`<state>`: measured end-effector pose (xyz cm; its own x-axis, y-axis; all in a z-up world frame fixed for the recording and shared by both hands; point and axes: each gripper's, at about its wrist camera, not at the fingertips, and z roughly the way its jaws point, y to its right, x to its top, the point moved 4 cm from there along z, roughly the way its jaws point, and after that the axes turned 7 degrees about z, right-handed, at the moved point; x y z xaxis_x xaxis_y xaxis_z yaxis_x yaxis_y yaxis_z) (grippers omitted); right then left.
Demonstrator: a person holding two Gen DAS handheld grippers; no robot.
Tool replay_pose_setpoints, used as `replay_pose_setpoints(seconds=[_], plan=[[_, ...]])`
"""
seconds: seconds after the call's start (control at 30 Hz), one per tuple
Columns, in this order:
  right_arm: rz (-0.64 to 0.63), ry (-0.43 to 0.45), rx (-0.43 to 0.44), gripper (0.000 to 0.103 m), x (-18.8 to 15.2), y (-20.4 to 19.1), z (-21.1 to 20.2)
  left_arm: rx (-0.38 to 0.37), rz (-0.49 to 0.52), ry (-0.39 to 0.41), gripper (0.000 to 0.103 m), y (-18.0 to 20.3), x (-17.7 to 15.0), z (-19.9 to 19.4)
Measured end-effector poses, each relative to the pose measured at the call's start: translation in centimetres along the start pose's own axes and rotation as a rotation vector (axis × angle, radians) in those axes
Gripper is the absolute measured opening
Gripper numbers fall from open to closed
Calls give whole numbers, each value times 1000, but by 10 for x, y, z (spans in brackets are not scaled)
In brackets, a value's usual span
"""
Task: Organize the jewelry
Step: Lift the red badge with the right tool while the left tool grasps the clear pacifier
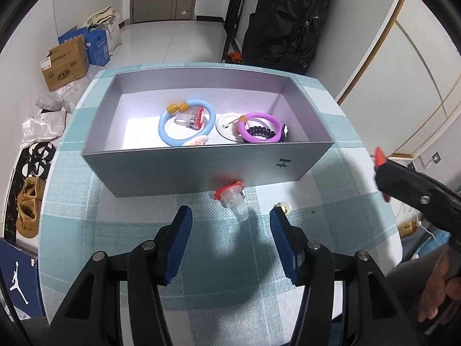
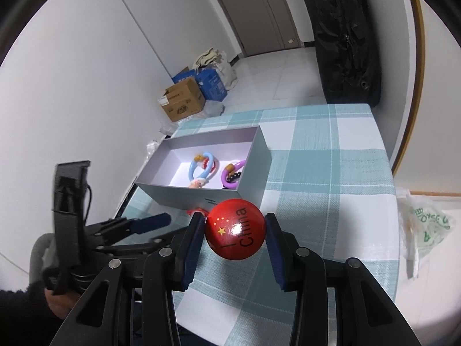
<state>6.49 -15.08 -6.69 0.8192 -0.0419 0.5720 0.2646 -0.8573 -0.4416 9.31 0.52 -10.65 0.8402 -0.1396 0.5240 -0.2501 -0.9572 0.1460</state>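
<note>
the open grey rectangular cardboard box (image 1: 201, 167) sits on the table with the teal-and-white checked cloth (image 1: 115, 230). inside it, left to right: a light blue plastic bangle (image 1: 164, 132) with a red-topped clear ring (image 1: 193, 119) lying within its loop, a white round disc (image 1: 227, 129), and a purple plastic bangle (image 1: 260, 138) over a dark beaded bracelet (image 1: 259, 131). these items count as sorted.

left gripper (image 1: 230, 220): jaws spread wide, holding nothing, hovering over the table. a red-capped clear plastic ring (image 1: 232, 199) lies on the cloth at 12 o'clock from the jaws, just beside the box's near wall. a small gold-coloured piece (image 1: 283, 206) lies beside the right jaw; its type cannot be told.

right gripper (image 2: 234, 233): jaws closed on a glossy red round badge printed "china" (image 2: 234, 232), held above the table short of the box.

judgement: the task is more than half done; the badge, ring and gold piece remain outside.
</note>
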Motion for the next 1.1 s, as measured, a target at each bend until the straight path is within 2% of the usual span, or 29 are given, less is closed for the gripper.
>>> replay_pose_setpoints(seconds=[0.3, 0.63, 0.7, 0.9, 0.97, 1.1], plan=[[3, 23, 7, 41, 3, 4, -10, 30, -74, -12, 51, -5, 2, 11], [29, 29, 12, 41, 4, 13, -15, 82, -26, -14, 50, 5, 9, 18], [24, 27, 10, 41, 3, 12, -15, 101, -16, -17, 43, 6, 10, 18], [18, 22, 10, 41, 2, 11, -13, 115, 2, -22, 32, 8, 8, 17], [19, 24, 8, 41, 2, 11, -14, 117, 6, -22, 21, 7, 7, 18], [17, 27, 5, 41, 2, 11, -12, 108, 13, -23, 18, 7, 7, 17]])
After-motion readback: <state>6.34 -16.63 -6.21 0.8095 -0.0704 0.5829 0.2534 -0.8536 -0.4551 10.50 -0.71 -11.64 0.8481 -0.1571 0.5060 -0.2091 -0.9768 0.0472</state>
